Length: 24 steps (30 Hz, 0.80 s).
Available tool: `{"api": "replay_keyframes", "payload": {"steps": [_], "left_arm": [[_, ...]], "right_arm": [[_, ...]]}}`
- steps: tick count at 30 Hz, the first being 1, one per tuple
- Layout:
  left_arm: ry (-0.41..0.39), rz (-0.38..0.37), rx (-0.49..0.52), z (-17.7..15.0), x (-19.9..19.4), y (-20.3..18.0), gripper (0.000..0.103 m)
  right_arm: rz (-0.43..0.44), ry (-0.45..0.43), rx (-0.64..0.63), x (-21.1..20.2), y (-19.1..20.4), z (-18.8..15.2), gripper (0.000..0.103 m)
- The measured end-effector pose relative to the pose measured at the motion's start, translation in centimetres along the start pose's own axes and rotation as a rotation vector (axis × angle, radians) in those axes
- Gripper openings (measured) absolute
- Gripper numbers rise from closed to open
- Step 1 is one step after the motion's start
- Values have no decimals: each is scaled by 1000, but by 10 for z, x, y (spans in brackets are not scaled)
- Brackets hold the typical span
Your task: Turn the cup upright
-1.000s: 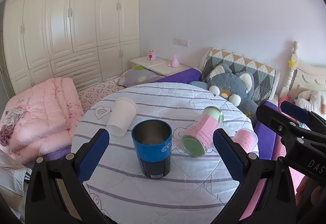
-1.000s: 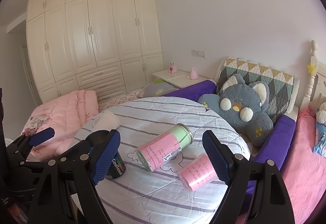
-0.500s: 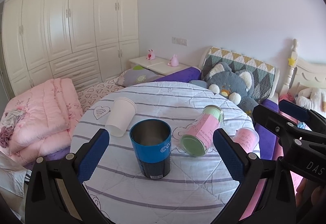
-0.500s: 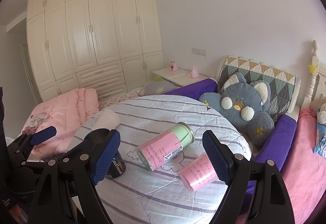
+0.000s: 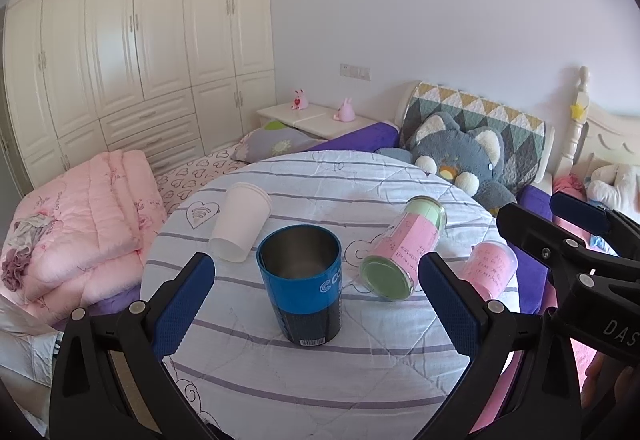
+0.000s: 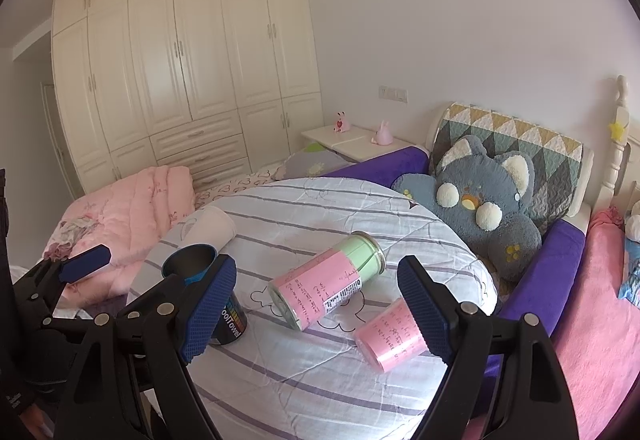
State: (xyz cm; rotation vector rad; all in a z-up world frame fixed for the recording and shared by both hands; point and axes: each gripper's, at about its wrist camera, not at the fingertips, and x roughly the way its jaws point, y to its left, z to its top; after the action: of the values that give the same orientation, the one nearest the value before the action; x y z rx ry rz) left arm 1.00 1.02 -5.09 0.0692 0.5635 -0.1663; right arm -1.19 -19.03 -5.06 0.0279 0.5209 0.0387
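A blue and black metal cup (image 5: pixel 306 284) stands upright near the front of the round table (image 5: pixel 280 396); it also shows in the right wrist view (image 6: pixel 192 264). A white paper cup (image 5: pixel 240 221) lies on its side behind it to the left. A pink and green can (image 5: pixel 400 252) lies on its side to the right, also in the right wrist view (image 6: pixel 326 286). A small pink cup (image 6: pixel 390 334) lies on its side near the table's right edge. My left gripper (image 5: pixel 316 304) is open and empty around the blue cup, not touching it. My right gripper (image 6: pixel 316 308) is open and empty before the can.
The table has a white cloth with purple stripes. A pink quilt (image 5: pixel 80 224) lies left of it. A grey plush toy (image 6: pixel 480 208) and a purple cushion (image 6: pixel 540 272) sit behind and right. A white wardrobe (image 6: pixel 180 60) fills the back wall.
Both views have shifted slightly; the table and cups sit a little lower in frame. No object has moved and both grippers stay open.
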Motion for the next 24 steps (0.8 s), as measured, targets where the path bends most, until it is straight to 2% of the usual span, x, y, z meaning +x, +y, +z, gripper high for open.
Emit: {"api": "replay_keyframes", "payload": {"steps": [6, 11, 15, 24], "left_arm": [[7, 3, -17, 0, 2, 4, 103], [44, -21, -17, 0, 5, 0, 103], [40, -29, 24, -1, 4, -13, 103], [56, -51, 41, -2, 6, -25, 103]], "right_arm": [[1, 2, 0, 1, 0, 0, 84], [-1, 6, 1, 2, -1, -1, 84], [-13, 2, 6, 0, -4, -2, 84], [-49, 0, 36, -6, -18, -5, 84]]}}
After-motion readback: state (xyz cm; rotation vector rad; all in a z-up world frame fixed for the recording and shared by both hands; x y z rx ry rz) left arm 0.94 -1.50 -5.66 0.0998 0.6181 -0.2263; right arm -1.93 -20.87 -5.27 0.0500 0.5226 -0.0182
